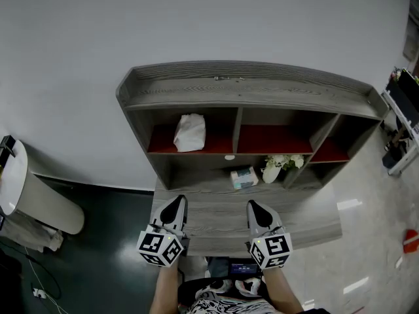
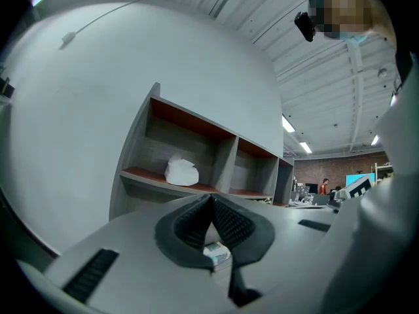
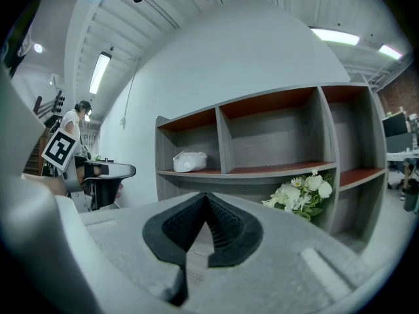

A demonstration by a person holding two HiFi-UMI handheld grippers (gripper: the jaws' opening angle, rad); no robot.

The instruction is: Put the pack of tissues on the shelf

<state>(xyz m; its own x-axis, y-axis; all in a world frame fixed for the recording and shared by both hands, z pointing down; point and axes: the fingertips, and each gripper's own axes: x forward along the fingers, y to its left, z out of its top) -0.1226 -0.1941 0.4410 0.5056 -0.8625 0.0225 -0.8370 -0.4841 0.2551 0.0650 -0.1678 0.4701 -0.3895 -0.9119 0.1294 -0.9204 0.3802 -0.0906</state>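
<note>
A small blue-and-white pack of tissues (image 1: 243,177) lies on the grey wooden desk top (image 1: 216,224), under the shelf unit (image 1: 242,90). It also shows low between the left jaws in the left gripper view, as the pack (image 2: 216,254). A crumpled white soft pack (image 1: 189,133) sits in the upper left, red-floored compartment of the shelf unit; the same white pack (image 2: 181,173) (image 3: 190,161) appears in both gripper views. My left gripper (image 1: 178,201) (image 2: 211,201) and right gripper (image 1: 254,205) (image 3: 207,198) hover over the desk's near edge, both shut and holding nothing.
A white vase of pale flowers (image 1: 278,167) (image 3: 302,191) stands just right of the small pack. The middle and right shelf compartments hold nothing. A white bin (image 1: 26,195) stands on the dark floor at left, and a rack (image 1: 402,110) at right.
</note>
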